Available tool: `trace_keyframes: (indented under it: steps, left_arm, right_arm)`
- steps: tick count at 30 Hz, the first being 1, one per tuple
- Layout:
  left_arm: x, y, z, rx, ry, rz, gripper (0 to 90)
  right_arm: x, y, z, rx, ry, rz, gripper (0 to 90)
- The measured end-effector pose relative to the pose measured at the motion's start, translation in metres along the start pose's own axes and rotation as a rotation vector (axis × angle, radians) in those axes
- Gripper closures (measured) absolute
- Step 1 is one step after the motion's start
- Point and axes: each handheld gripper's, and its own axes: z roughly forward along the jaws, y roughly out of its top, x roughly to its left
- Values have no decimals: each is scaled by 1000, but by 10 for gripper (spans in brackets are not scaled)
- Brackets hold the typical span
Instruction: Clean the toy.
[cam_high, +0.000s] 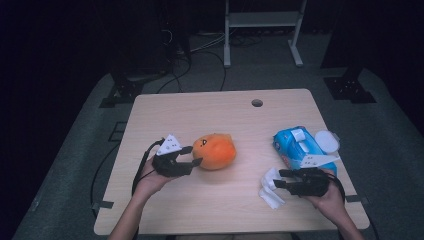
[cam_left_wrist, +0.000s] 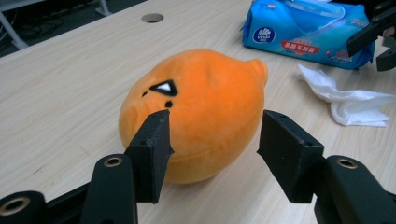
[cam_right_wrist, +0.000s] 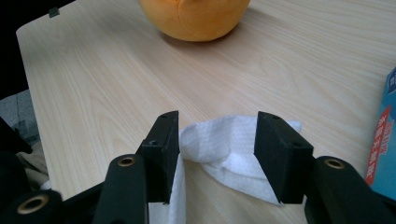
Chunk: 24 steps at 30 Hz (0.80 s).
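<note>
On the tabletop:
Plush: left of the wipes pack.
Left tongs: apart, tips against the plush, not clamping.
Right tongs: apart, astride a tissue just before the pack.

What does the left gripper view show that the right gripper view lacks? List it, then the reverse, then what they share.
Left gripper view alone: the plush toy's face with its eye, the table's round hole, the whole front of the blue wipes pack, and the other hand-held gripper at the far edge.
Right gripper view alone: the white wipe lying between its own jaws, and the table's near corner.
Both: orange toy, white wipe, wipes pack, wooden tabletop.
</note>
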Motion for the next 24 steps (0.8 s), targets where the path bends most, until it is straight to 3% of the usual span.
trace_keyframes:
  steps: [24]
  left_arm:
    - [4,-33,-6,10,-4,-61,390]
  right_arm:
    - [-1,-2,2,7,-1,6,465]
